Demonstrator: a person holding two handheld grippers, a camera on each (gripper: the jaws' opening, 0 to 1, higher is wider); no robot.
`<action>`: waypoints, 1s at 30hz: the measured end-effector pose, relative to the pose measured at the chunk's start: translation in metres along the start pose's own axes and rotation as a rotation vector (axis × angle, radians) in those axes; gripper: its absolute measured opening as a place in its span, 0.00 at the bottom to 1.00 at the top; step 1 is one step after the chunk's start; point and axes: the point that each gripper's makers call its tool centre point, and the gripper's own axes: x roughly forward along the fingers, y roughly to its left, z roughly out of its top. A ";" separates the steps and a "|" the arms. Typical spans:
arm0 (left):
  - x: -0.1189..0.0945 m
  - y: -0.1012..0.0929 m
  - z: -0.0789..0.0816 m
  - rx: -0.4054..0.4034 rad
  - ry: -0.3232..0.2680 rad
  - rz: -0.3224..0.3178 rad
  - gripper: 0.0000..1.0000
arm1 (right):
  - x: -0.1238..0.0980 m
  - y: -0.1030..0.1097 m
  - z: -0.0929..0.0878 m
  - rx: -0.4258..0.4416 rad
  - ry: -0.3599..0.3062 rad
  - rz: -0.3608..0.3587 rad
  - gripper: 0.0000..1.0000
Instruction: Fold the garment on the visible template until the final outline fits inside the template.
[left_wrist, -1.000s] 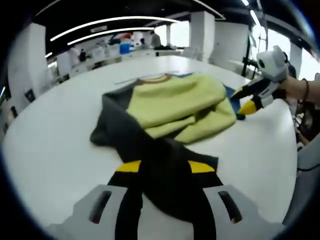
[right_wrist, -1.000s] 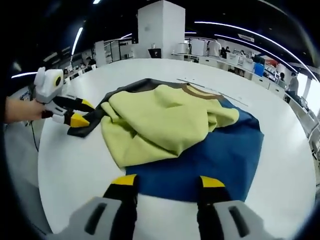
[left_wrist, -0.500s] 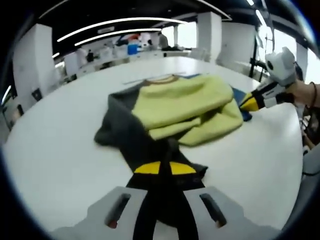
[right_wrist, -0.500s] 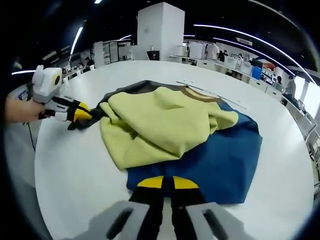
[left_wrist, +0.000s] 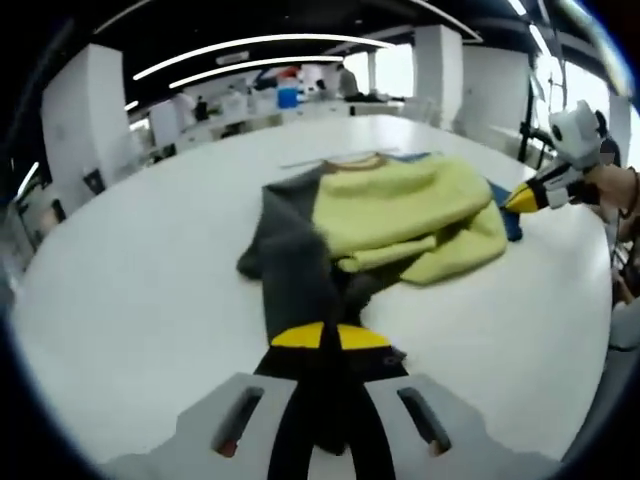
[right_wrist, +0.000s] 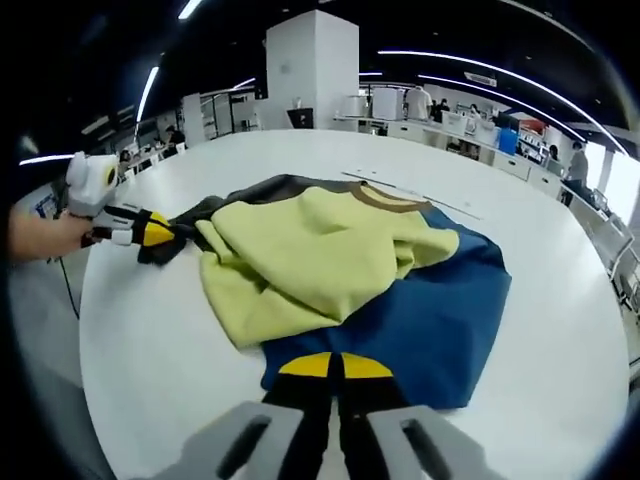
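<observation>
Your white table (right_wrist: 560, 330) spreads wide on every side of the garment (right_wrist: 330, 270), with bare surface running to its far rim and near edge alike. The garment lies bunched mid-table: yellow-green body on top, a blue panel (right_wrist: 440, 320) spread toward you in the right gripper view, a dark grey sleeve (left_wrist: 295, 280) trailing toward you in the left gripper view. A thin template line (right_wrist: 400, 192) shows just beyond the collar.

Since a second ago, both pairs of jaws have gone from apart to pinched together. Your left gripper (left_wrist: 320, 338) now clamps the grey sleeve end, and the sleeve is drawn out straighter than before. Your right gripper (right_wrist: 335, 366) is closed on the near edge of the blue panel, whose hem has pulled in slightly. The garment has shifted little otherwise.
</observation>
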 end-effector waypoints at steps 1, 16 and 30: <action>-0.003 0.005 0.003 -0.004 -0.008 0.009 0.00 | -0.001 -0.003 0.001 -0.008 -0.004 -0.007 0.00; -0.025 0.060 0.023 -0.014 -0.055 0.103 0.00 | -0.041 -0.057 0.016 -0.033 -0.033 -0.129 0.00; -0.030 0.080 0.020 -0.055 -0.041 0.135 0.00 | -0.082 -0.131 0.013 0.112 -0.071 -0.306 0.00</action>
